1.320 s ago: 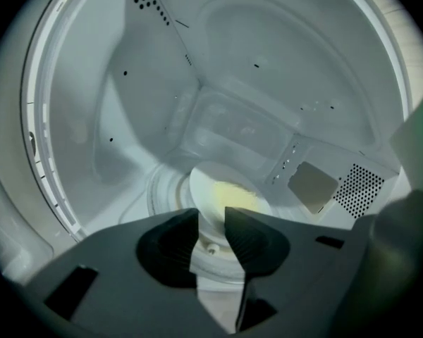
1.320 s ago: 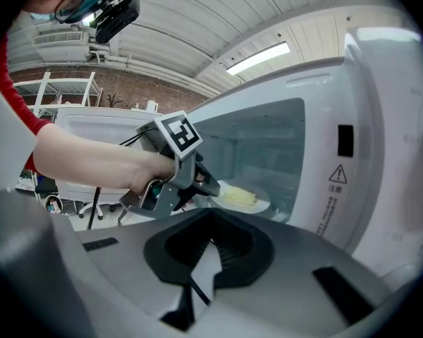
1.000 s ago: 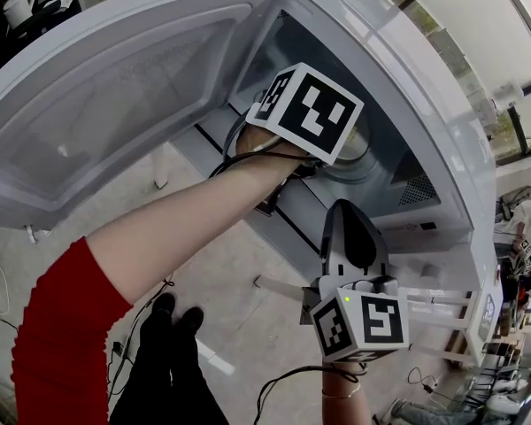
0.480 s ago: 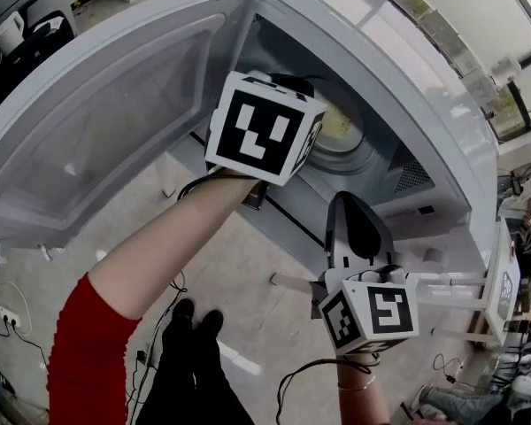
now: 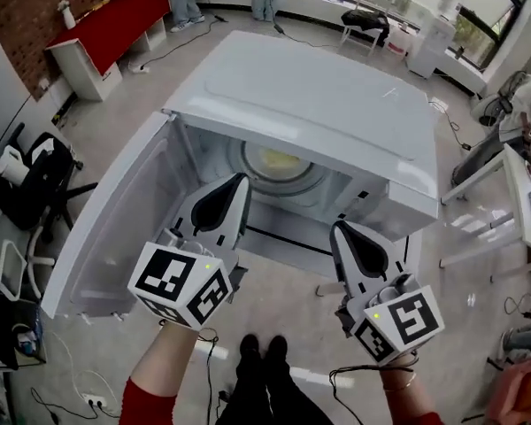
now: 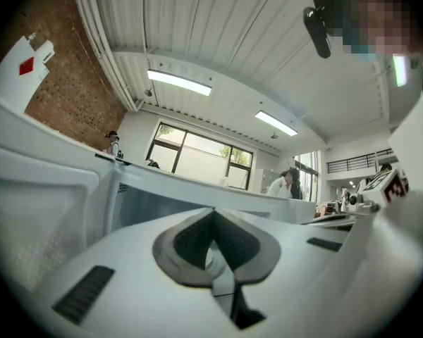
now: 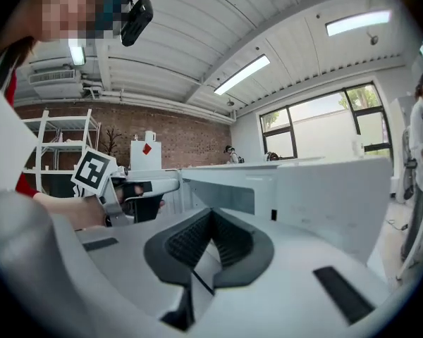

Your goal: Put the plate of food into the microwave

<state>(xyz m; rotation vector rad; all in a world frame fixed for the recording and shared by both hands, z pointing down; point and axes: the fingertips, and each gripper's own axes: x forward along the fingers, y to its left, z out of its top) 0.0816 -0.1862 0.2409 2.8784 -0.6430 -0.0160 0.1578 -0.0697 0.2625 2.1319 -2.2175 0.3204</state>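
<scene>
White sheet metal forms the large box-shaped microwave (image 5: 319, 104), seen from above in the head view, with its white hinged door (image 5: 115, 211) swung fully open to the left. Inside the cavity, toward the back, a round pale plate of yellowish food (image 5: 279, 159) lies centred on the circular turntable (image 5: 311, 181), apart from both tools. The white two-jaw left gripper (image 5: 237, 184) hangs outside the opening, just in front of its left half, and points level toward the cavity. Its square-patterned black-and-white marker cube (image 5: 181, 283) lies nearest the camera, above a red sleeve (image 5: 146, 405). In the left gripper view the dark ribbed pads of the left gripper (image 6: 213, 220) have just been closing and now meet tip to tip, with nothing between them. The white two-jaw right gripper (image 5: 341, 231) hangs in front of the opening's right half, beside the left gripper and apart from it, and carries its own marker cube (image 5: 398, 324). In the right gripper view the right gripper (image 7: 211, 217) is likewise clenched on nothing, its pads pressed together, and the microwave's side fills the right of that view. Black shoes (image 5: 261, 348) stand on the grey floor (image 5: 407, 264) between the two tools. A long red cabinet (image 5: 115, 25) lines the brick wall at upper left, and a black office chair (image 5: 44, 180) stands left of the door.
</scene>
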